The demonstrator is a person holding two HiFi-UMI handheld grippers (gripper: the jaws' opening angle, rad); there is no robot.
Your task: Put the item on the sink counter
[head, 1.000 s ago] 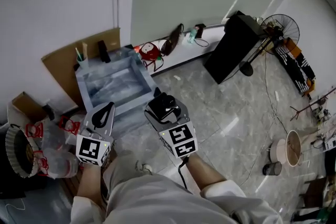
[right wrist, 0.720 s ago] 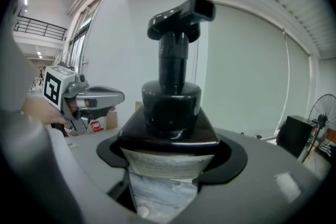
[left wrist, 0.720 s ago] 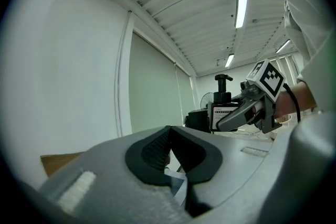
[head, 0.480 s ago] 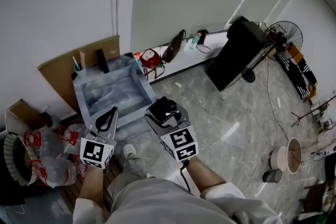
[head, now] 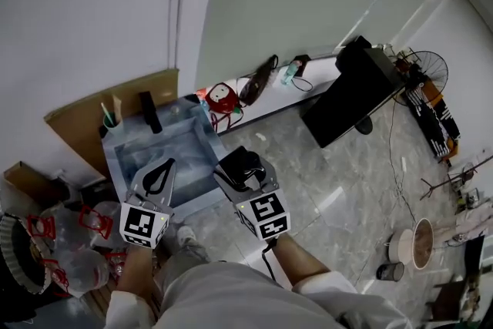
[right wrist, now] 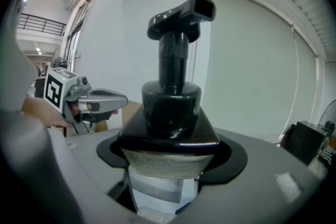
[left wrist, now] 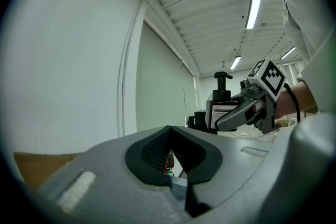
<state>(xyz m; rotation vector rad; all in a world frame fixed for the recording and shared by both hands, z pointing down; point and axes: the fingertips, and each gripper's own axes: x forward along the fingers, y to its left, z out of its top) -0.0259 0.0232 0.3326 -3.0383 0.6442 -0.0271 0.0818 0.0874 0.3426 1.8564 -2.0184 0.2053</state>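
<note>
A black pump bottle [head: 241,163] with a white label stands upright in my right gripper [head: 245,169], whose jaws are shut on its body. In the right gripper view the bottle [right wrist: 173,107] fills the middle, pump head pointing right. In the left gripper view the bottle [left wrist: 223,107] shows between the right gripper's [left wrist: 247,113] jaws. My left gripper [head: 163,166] is shut and holds nothing; its pads [left wrist: 152,150] meet at the tip. Both grippers hang over the near edge of the grey-blue sink [head: 114,166], left over the basin, right at its near right corner.
A cup with toothbrushes [head: 109,119] and a dark upright object [head: 150,113] stand on the sink's back ledge. Cardboard [head: 77,115] leans behind. Plastic bags [head: 69,243] lie left. A red item [head: 223,98], a black cabinet [head: 362,88] and a fan [head: 427,69] are to the right.
The sink has drawn closer under both grippers as the person stepped toward it. Both grippers keep their pose, and the bottle stays in the right one.
</note>
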